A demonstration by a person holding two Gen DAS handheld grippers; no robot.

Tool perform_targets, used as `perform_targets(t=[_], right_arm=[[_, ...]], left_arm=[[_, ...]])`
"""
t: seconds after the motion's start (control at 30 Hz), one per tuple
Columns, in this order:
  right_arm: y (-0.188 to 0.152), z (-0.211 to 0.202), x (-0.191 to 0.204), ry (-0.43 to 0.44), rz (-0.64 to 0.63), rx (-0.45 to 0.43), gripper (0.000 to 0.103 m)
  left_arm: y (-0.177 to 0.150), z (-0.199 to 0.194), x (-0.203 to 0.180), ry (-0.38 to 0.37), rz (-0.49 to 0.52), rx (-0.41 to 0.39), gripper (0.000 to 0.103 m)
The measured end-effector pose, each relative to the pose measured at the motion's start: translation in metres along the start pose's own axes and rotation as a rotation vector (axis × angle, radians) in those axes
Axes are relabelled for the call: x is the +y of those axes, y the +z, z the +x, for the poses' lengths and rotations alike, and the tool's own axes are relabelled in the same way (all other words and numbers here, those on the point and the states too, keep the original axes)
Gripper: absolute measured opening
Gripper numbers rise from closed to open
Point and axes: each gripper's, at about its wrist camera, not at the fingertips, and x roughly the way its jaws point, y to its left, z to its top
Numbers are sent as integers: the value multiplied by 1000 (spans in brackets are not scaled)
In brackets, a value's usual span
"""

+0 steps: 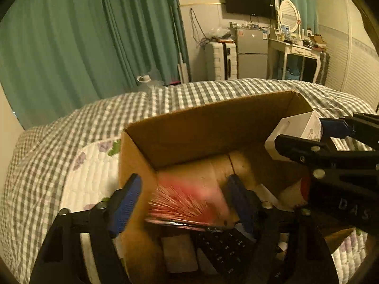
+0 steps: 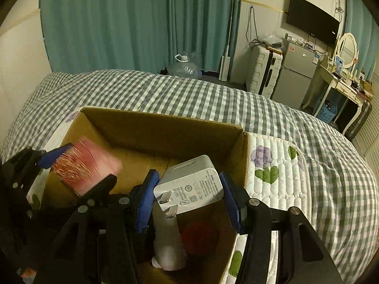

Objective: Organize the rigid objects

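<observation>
An open cardboard box (image 1: 213, 127) (image 2: 165, 127) sits on the bed. My left gripper (image 1: 187, 203) hangs over its left part with the jaws wide. A pink packet (image 1: 187, 201) (image 2: 83, 165) is between them, blurred, touching neither pad clearly. My right gripper (image 2: 189, 194) (image 1: 305, 135) is shut on a white Huawei charger (image 2: 191, 184) (image 1: 296, 127), held over the box's right part. Inside the box lie a black calculator (image 1: 225, 248), a white bottle (image 2: 165, 243) and a red object (image 2: 199, 236).
The box rests on a white quilted pad with flowers (image 2: 272, 165) over a grey checked bedspread (image 2: 165, 90). Behind the bed are teal curtains (image 2: 118, 23), a water jug (image 2: 184, 66), a suitcase (image 2: 263, 71), a small fridge (image 2: 296, 71) and a dressing table (image 2: 341, 82).
</observation>
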Motion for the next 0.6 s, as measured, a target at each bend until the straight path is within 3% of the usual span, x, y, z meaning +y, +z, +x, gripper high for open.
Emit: perform_targets(t=[0.1, 0.17, 0.33, 0.6], right_arm=[[3, -1, -3, 5, 12, -20, 53], [5, -8, -4, 0, 13, -49, 68], [13, -38, -4, -27, 33, -83, 68], [15, -140, -1, -75, 45, -169, 70]], left_arm=[[1, -6, 1, -18, -9, -15, 93], [3, -12, 0, -6, -4, -28, 94], [5, -35, 4, -8, -14, -44, 95], [12, -129, 19, 7, -58, -159, 101]])
